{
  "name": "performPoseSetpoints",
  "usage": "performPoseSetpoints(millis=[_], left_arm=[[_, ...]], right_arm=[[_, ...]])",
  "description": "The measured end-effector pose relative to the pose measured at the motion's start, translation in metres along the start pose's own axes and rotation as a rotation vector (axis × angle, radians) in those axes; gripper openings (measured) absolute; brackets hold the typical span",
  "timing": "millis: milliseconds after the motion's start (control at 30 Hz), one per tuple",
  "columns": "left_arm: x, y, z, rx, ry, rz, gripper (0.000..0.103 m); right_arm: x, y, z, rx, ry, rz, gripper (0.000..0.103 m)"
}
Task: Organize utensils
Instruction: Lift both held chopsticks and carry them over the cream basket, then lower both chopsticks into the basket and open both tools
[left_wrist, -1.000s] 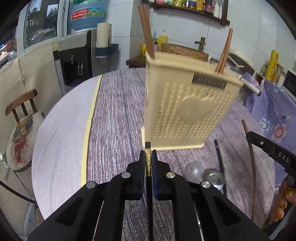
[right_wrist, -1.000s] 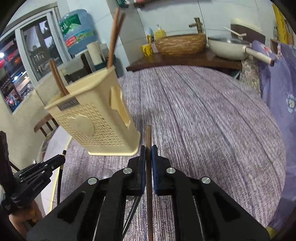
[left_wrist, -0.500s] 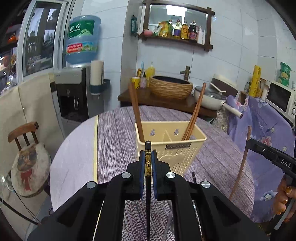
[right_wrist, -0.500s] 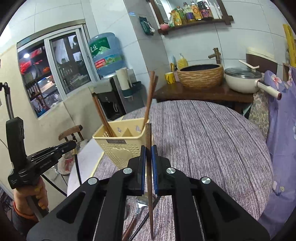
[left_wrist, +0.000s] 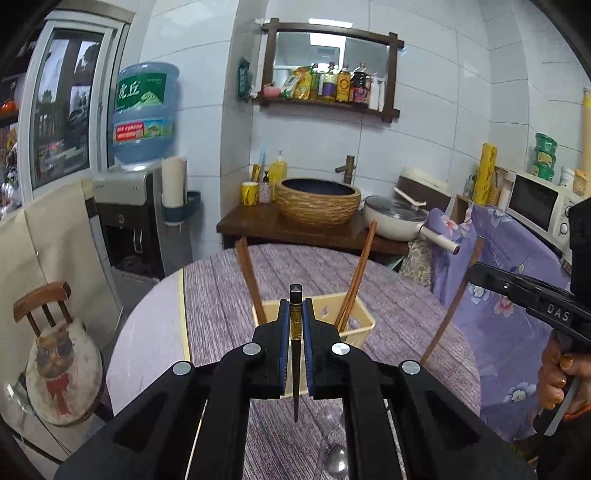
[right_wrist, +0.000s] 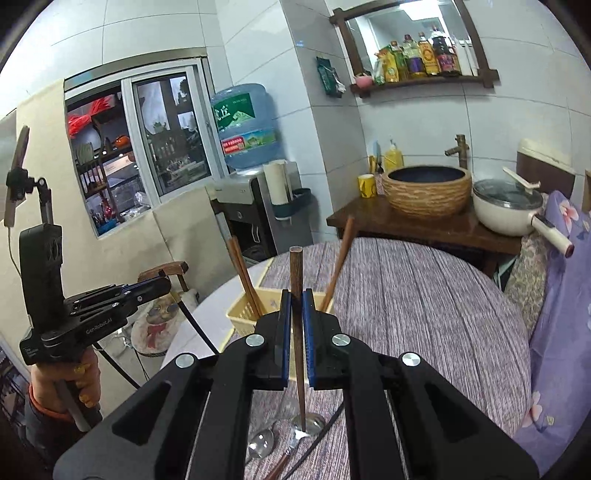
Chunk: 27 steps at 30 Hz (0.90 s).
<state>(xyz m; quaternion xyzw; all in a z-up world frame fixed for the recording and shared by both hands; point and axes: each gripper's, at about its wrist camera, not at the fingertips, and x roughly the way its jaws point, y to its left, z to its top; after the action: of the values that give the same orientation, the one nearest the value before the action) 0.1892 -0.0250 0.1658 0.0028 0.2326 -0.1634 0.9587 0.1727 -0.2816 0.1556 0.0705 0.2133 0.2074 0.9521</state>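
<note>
**Both tongs go up with a chopstick each**

While the yellow basket looked big and close a second ago, it now sits small and low behind both tongs, so both hands have gone up high over the desk.

The left tongs are clamped on a black chopstick with a gold band. It stands up between the blue pads and its thin tip hangs down in the air. The right tongs are clamped on a brown chopstick. Its top sticks up over the pads and its tip hangs over the spoons lying on the desk. Before, both sticks were low by the desk; now they are well above it.

The basket stands on the purple cloth, as it did before. Brown chopsticks lean in its left part, and more lean in its right part.

From the left view, the right tongs show at the right edge with the brown stick hanging down, held by a hand. More of the far wall, the shelf and the water bottle shows now than before.
</note>
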Motion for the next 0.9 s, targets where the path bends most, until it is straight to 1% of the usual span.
performPoseSetpoints(millis=[67, 200, 300, 367, 433, 500, 600, 767, 900], left_arm=[[-0.005, -0.003, 0.016, 0.013, -0.020, -0.007, 0.008], [-0.016, -0.005, 0.057, 0.013, -0.075, -0.015, 0.008], [-0.016, -0.002, 0.084, -0.001, -0.116, 0.009, 0.008], [-0.012, 0.001, 0.093, -0.012, -0.134, 0.025, 0.008], [-0.003, 0.005, 0.097, -0.038, -0.142, 0.039, 0.008], [0.008, 0.008, 0.093, -0.052, -0.131, 0.046, 0.008], [0.031, 0.011, 0.075, -0.070, -0.094, 0.050, 0.008], [0.059, 0.014, 0.042, -0.081, -0.030, 0.053, 0.008], [0.078, 0.015, 0.019, -0.087, 0.027, 0.046, 0.008]], right_arm=[[-0.003, 0.007, 0.020, -0.015, -0.024, 0.004, 0.007], [-0.007, 0.021, 0.063, -0.026, -0.073, 0.017, 0.007], [-0.008, 0.032, 0.096, -0.040, -0.131, 0.000, 0.007], [-0.004, 0.037, 0.109, -0.046, -0.159, -0.014, 0.007], [0.005, 0.040, 0.113, -0.049, -0.173, -0.027, 0.007], [0.019, 0.039, 0.111, -0.039, -0.164, -0.039, 0.007], [0.043, 0.035, 0.098, -0.014, -0.129, -0.043, 0.007], [0.086, 0.023, 0.064, 0.003, -0.053, -0.064, 0.007], [0.111, 0.015, 0.040, 0.015, 0.000, -0.076, 0.007]])
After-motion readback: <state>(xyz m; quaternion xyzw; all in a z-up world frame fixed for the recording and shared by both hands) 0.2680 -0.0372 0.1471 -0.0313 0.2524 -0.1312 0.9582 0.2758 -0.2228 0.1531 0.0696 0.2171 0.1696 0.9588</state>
